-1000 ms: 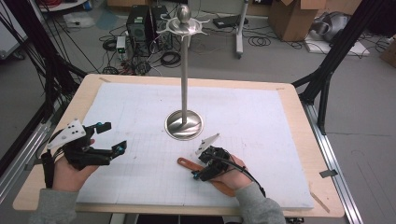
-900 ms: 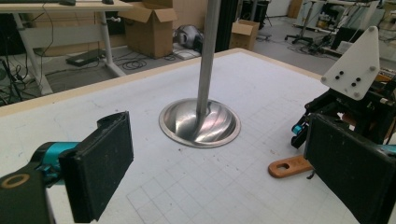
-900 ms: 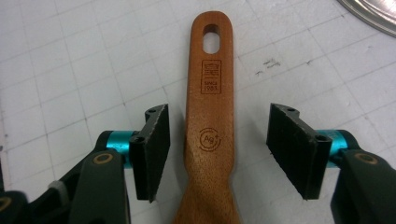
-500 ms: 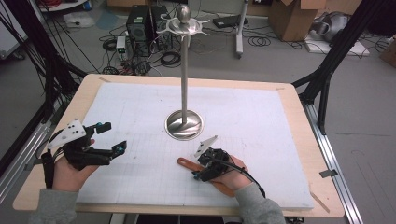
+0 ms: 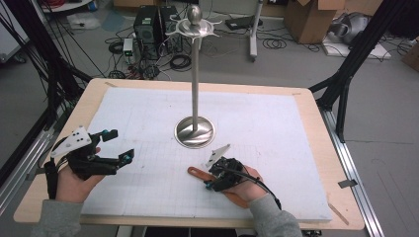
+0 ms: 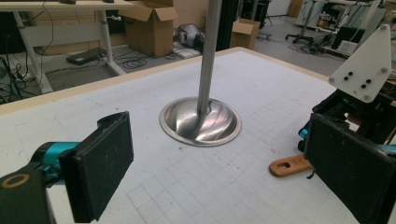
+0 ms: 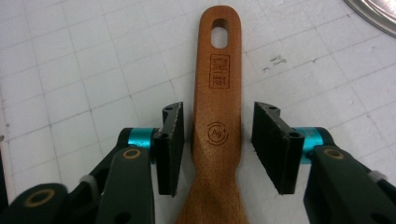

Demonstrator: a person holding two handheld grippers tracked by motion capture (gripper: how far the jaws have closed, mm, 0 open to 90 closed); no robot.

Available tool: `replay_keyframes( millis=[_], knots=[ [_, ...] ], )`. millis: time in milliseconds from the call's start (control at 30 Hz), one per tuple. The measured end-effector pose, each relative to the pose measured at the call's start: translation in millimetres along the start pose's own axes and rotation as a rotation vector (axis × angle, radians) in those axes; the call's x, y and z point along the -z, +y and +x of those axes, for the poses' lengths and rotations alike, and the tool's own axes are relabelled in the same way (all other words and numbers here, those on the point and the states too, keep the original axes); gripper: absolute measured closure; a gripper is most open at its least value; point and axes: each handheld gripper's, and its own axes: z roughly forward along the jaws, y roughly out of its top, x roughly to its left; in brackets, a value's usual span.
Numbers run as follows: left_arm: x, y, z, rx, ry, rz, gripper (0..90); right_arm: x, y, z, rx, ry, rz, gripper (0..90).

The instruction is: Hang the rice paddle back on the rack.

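Note:
A wooden utensil (image 7: 218, 70) lies flat on the white gridded mat (image 5: 276, 148), its handle ending in a hanging hole. My right gripper (image 7: 217, 140) straddles that handle; the jaws have just been closing and stand a little off either side of it, not pressing. In the high view the right gripper (image 5: 210, 177) sits low at the front middle, with the handle end (image 5: 194, 172) poking out to its left. My left gripper (image 5: 120, 145) hovers wide open at the front left with nothing between its jaws. The left gripper view also shows the utensil handle (image 6: 289, 165).
A tall metal stand with a round base (image 5: 194, 131) and a hooked top (image 5: 194, 27) rises mid-table, just beyond the right hand. Its base (image 6: 201, 121) lies ahead of the left gripper (image 6: 219, 140). Beyond the wooden table edge (image 5: 321, 123) are boxes and cables.
Both hands keep their places in the high view, and the utensil lies where it was. No other shift is visible at this scale.

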Motion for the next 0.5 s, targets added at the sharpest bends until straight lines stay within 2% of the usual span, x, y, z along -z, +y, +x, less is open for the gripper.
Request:
replay_keyframes(
  millis=[233,500],
  knots=[
    [-0.3,-0.2,0.0,-0.001,0.002,0.001,8.7,0.7,-0.4,-0.7,0.0,0.001,0.001,63.1],
    [-0.5,-0.4,0.1,-0.002,-0.001,0.004,8.7,1.0,0.7,-0.3,-0.012,-0.001,0.005,64.2]
  ],
)
